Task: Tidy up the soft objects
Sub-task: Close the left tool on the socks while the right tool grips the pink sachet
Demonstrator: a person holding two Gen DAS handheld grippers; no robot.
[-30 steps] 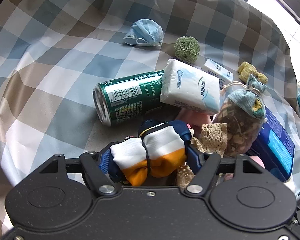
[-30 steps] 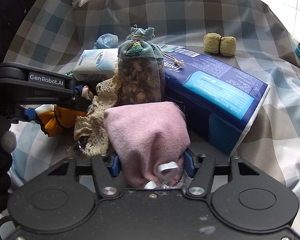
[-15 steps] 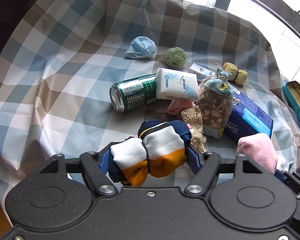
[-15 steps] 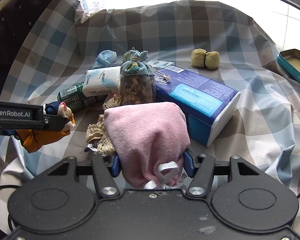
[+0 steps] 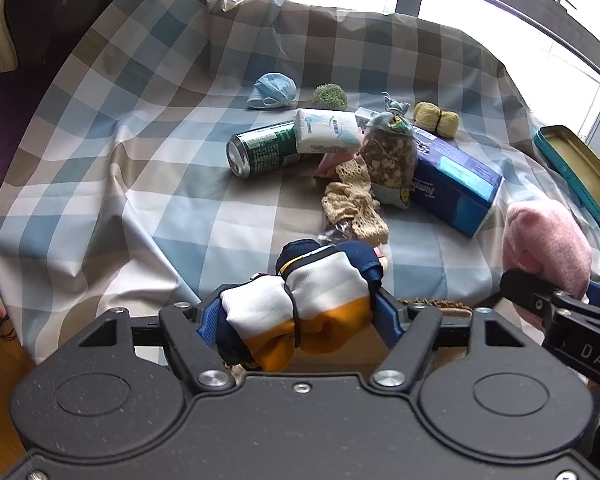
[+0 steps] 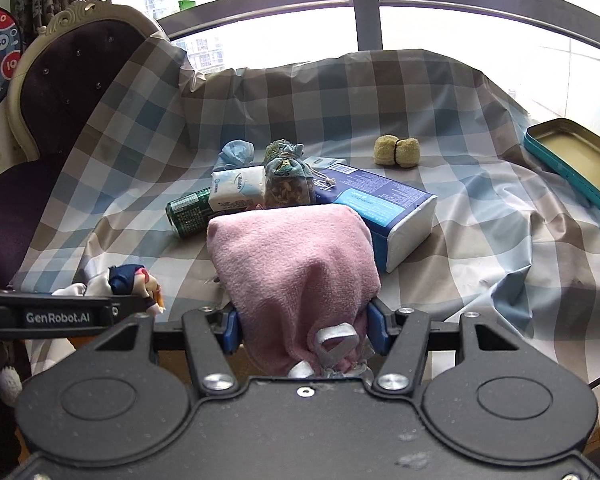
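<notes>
Above the checked cloth [image 5: 148,184], the left gripper [image 5: 296,312] pinches a rolled white, navy and orange sock bundle [image 5: 300,304] between its blue pads; beside it, the right gripper [image 6: 302,326] clamps a pink fleece pouch [image 6: 292,256], both lifted clear of the cloth. Beyond them lie a green can [image 5: 260,152], a tissue pack [image 5: 326,136], a lace scrap [image 5: 354,204], a potpourri sachet [image 5: 390,156] and a blue tissue box [image 5: 456,184], clustered together; a yellow sock roll [image 6: 396,152] sits apart.
</notes>
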